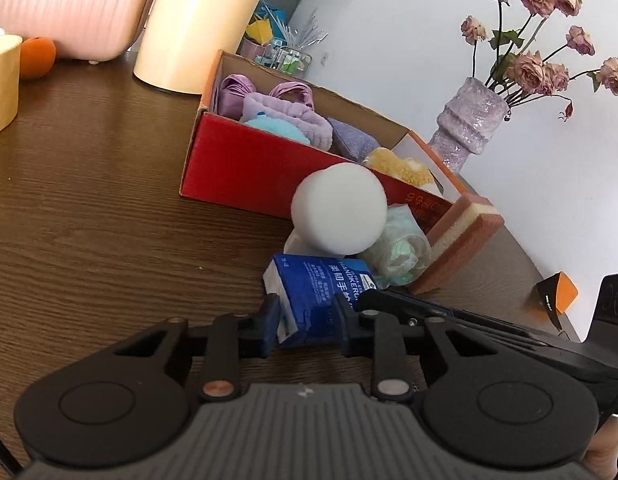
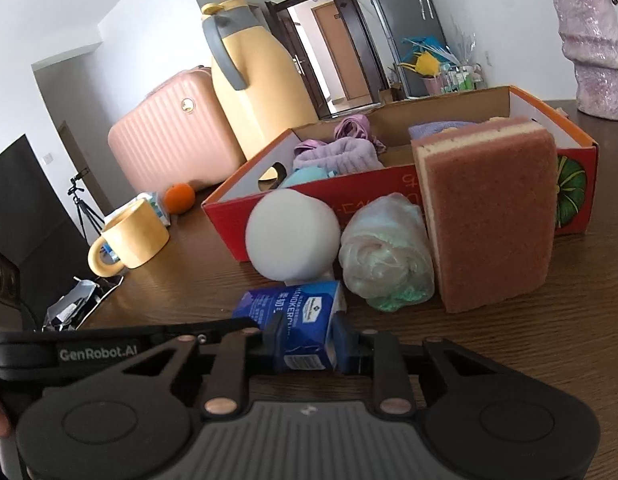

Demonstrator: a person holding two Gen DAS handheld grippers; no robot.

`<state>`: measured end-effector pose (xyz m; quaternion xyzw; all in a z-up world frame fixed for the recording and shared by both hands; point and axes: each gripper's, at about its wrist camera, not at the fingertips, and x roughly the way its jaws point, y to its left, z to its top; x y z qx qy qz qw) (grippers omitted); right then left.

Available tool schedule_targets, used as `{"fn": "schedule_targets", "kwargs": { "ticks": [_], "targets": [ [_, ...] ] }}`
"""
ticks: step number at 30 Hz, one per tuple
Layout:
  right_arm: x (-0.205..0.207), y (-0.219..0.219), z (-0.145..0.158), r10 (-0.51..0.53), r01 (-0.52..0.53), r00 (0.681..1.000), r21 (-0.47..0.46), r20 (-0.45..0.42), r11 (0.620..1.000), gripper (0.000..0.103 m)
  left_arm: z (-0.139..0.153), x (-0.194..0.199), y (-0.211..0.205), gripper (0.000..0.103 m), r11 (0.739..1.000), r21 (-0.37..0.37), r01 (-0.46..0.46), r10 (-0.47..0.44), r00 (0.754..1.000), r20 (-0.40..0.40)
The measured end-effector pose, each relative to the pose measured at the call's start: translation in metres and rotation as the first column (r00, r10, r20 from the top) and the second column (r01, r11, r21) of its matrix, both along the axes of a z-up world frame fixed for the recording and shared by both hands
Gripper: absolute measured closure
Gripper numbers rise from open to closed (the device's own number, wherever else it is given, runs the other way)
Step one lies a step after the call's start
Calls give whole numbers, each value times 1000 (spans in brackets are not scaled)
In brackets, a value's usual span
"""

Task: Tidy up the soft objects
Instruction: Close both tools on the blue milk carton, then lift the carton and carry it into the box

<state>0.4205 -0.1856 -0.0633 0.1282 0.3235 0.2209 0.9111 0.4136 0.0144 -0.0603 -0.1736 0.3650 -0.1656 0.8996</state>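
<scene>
A blue tissue pack (image 1: 321, 300) lies on the brown table (image 1: 89, 220) in front of a red cardboard box (image 1: 265, 172). My left gripper (image 1: 309, 320) is shut on one end of the tissue pack. My right gripper (image 2: 305, 344) is shut on the same tissue pack (image 2: 297, 320) from the other side. A white round sponge (image 1: 339, 208), a clear bag of soft stuff (image 1: 401, 248) and a pink and yellow sponge (image 1: 461, 240) lean against the box. The box (image 2: 349, 196) holds purple cloths (image 1: 285, 112), a light blue plush and a tan plush.
A yellow thermos jug (image 2: 257, 92), a pink suitcase (image 2: 173, 136), an orange (image 2: 180, 198) and a yellow mug (image 2: 133, 240) stand at the back left. A purple vase (image 1: 469, 128) with dried roses stands behind the box. The table edge runs on the right.
</scene>
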Motion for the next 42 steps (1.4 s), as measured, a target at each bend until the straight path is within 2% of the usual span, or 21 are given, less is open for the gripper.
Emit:
{"fn": "schedule_targets", "kwargs": {
  "ticks": [4, 7, 15, 21, 27, 35, 39, 42],
  "targets": [
    [-5, -6, 4, -6, 6, 1000, 18, -12, 1000, 82, 12, -14, -3, 78, 1000, 18, -15, 15, 1000, 24],
    [-24, -7, 17, -4, 3, 1000, 25, 25, 1000, 83, 29, -42, -7, 78, 1000, 13, -22, 22, 998, 65],
    [-125, -20, 58, -7, 6, 990, 3, 143, 1000, 82, 67, -138, -22, 79, 1000, 0, 21, -21, 986, 165],
    [-199, -35, 83, -27, 31, 974, -14, 225, 999, 83, 93, -203, -39, 79, 999, 15, 51, -53, 967, 249],
    [-252, -44, 105, -55, 65, 947, -21, 316, 998, 83, 115, -240, -52, 78, 996, 34, 82, -89, 940, 328],
    [-259, -52, 121, -80, 93, 928, -17, 363, 996, 82, 131, -227, -60, 78, 994, 40, 98, -106, 925, 366],
    [-239, -55, 130, -84, 99, 923, -20, 375, 995, 82, 146, -196, -61, 78, 993, 39, 107, -114, 915, 386],
    [-209, -58, 144, -88, 103, 915, -16, 394, 995, 82, 159, -154, -61, 78, 992, 30, 124, -126, 916, 380]
  ]
}}
